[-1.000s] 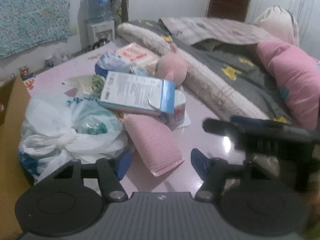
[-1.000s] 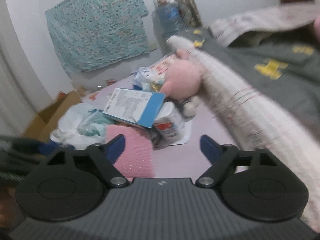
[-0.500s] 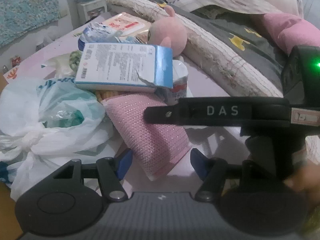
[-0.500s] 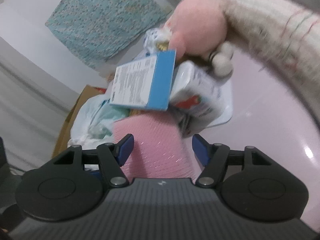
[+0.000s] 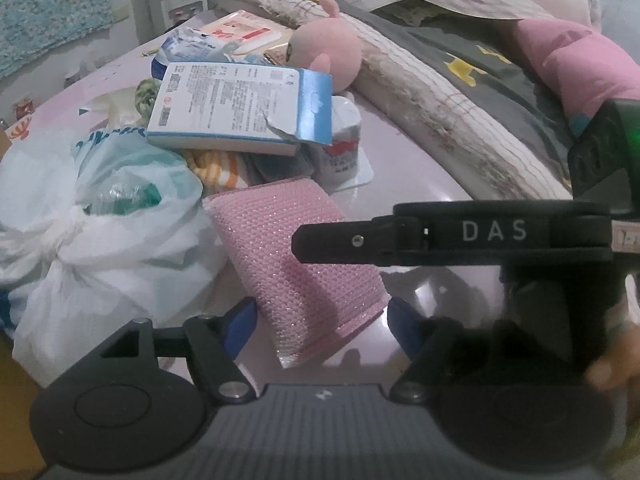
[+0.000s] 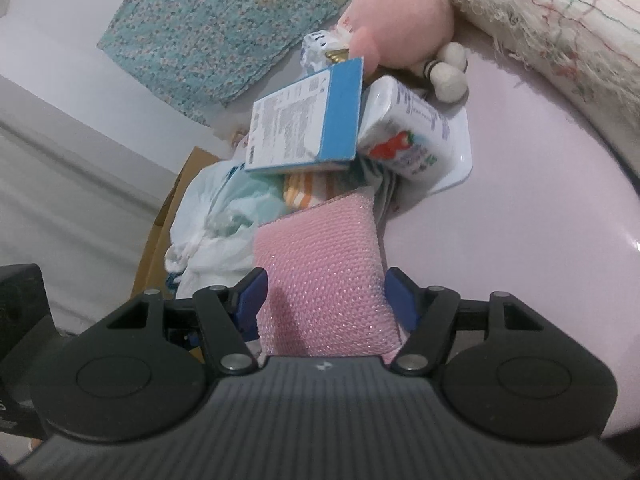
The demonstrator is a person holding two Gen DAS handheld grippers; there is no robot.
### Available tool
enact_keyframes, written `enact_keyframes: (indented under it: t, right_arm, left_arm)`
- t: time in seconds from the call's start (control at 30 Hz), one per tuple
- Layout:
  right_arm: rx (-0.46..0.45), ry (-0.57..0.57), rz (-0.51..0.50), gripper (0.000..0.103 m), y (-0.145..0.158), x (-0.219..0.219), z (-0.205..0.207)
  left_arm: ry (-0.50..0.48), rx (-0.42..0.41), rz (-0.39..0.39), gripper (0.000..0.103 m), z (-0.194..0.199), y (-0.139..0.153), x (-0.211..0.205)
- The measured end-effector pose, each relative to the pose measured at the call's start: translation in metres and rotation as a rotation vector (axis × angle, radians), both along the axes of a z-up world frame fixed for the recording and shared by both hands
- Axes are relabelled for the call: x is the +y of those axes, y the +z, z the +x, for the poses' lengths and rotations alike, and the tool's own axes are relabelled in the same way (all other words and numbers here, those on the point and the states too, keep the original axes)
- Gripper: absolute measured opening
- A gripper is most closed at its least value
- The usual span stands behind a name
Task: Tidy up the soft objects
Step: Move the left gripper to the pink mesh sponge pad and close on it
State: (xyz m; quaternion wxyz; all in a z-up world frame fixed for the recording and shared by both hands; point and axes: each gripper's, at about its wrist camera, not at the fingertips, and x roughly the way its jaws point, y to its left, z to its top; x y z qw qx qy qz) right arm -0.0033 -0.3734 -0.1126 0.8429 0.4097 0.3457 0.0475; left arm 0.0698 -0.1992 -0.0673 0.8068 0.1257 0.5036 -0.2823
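On the glossy pale pink worktop [image 5: 404,184] a pink knitted sponge pad [image 5: 296,264] is laid flat at the near edge of a heap of things. In the right wrist view the right tool [image 6: 325,300] is seen spread wide, its blue fingertips [image 6: 250,300] set on either side of the pad's near end [image 6: 320,276]; whether the pads press on it cannot be told. In the left wrist view the left tool [image 5: 318,324] is also held wide, with the pad's near corner lying between its blue fingers and nothing gripped. The black body of the right tool, marked DAS, is seen crossing that view from the right above the pad.

Behind the pad a blue and white carton [image 5: 240,112] is propped on the heap, with a white container bearing a strawberry print [image 6: 404,136] just beside it. A knotted white plastic bag [image 5: 100,232] is pressed against the pad's left side. A pink plush toy [image 6: 400,12] is lodged against a rolled cream blanket [image 5: 440,108] further back.
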Motion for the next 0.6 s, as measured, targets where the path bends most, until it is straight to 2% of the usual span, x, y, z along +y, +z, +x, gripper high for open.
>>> enact_keyframes:
  t: [0.23,0.33,0.47,0.6]
  right_arm:
    - [0.018,0.064,0.014,0.066,0.001,0.017,-0.013]
    - [0.032,0.086,0.014,0.067,-0.003,0.021,-0.014]
    - [0.032,0.064,0.009,0.068,-0.002,0.017,-0.016]
    - [0.005,0.014,-0.02,0.068,0.008,0.005,-0.023]
  left_arm:
    - [0.022,0.045,-0.01,0.076,-0.015,-0.004,0.023]
    - [0.049,0.05,-0.006,0.083,-0.017,-0.006,0.033]
    - [0.069,0.046,-0.026,0.093,-0.018,-0.001,0.043]
    - [0.072,0.042,-0.043,0.096,-0.011,0.003,0.039]
